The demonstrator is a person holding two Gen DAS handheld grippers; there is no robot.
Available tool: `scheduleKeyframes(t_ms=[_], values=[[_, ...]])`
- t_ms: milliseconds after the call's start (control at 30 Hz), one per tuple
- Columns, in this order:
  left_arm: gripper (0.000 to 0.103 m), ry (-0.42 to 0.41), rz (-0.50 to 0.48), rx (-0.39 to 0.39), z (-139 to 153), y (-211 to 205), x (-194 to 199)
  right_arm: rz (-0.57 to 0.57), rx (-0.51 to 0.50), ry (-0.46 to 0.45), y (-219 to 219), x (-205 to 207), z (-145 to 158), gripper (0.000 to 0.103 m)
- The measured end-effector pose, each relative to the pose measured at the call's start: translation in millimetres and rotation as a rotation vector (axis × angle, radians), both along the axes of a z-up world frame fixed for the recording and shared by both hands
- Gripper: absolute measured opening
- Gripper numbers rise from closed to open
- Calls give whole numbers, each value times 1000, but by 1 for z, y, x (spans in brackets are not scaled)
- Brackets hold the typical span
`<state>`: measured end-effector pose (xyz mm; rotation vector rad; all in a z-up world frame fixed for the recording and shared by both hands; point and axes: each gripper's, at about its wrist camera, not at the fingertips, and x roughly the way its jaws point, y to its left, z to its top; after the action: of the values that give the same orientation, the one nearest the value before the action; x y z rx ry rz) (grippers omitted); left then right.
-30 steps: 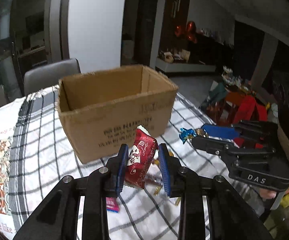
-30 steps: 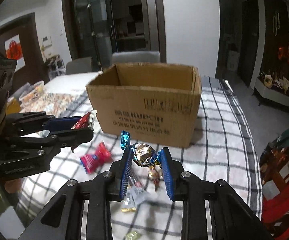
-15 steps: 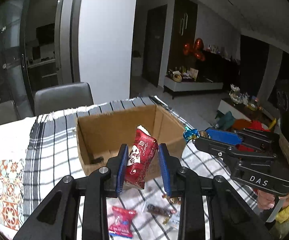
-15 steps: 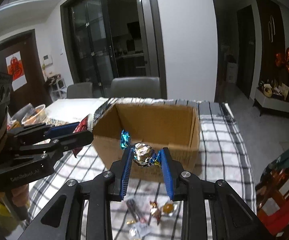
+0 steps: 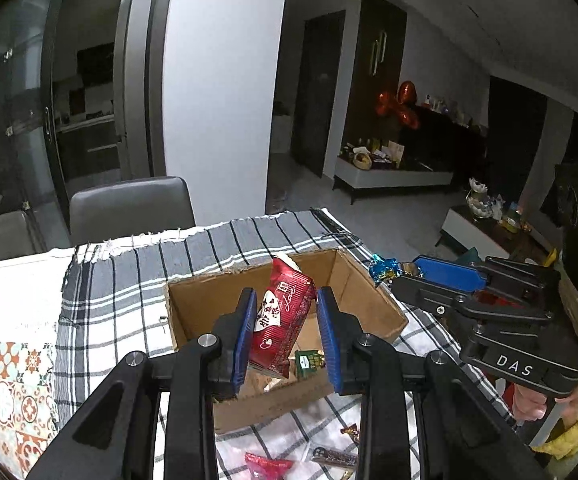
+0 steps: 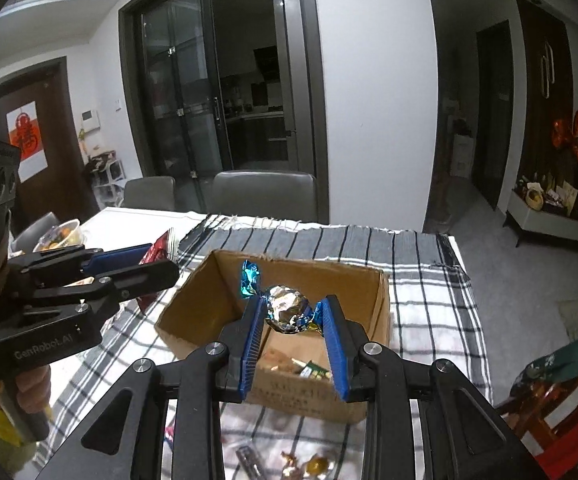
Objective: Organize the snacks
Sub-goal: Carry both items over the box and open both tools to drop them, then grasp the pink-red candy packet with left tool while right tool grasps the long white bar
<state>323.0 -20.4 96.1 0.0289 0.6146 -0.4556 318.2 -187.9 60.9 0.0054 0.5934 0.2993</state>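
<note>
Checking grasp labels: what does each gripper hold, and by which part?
Left gripper pinches the red snack packet across its lower body; right gripper squeezes the foil candy by its round middle.

Matt brown cardboard box [image 5: 373,300], glossy red plastic snack packet [image 5: 281,320], shiny crinkled foil candy [image 6: 287,308], woven checked tablecloth [image 6: 429,280].

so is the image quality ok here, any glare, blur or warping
Left wrist view: sharp, dim room, black fisheye corners, bowed wall lines; red snack packet readable. Right wrist view: brighter, glare only on the foil candy; cardboard box crisp, loose sweets at the bottom edge soft.
</note>
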Motion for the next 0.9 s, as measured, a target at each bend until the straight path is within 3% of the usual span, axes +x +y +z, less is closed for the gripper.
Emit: scheduleKeyframes(t_ms=[233,300,400,600,900], values=[[33,25,5,23,-2,-6,25,-17,-11,25,-1,21,-3,32],[46,23,28,43,-3,-8,31,-31,-17,34,-2,27,-5,35],[64,26,56,73,-5,-10,34,-57,-24,34,-3,29,-6,52],[65,19,108,91,-9,1,15,-89,-34,40,-8,15,-11,53],[65,-41,96,143,-15,11,-46,-87,-23,1,-2,-25,-12,52]])
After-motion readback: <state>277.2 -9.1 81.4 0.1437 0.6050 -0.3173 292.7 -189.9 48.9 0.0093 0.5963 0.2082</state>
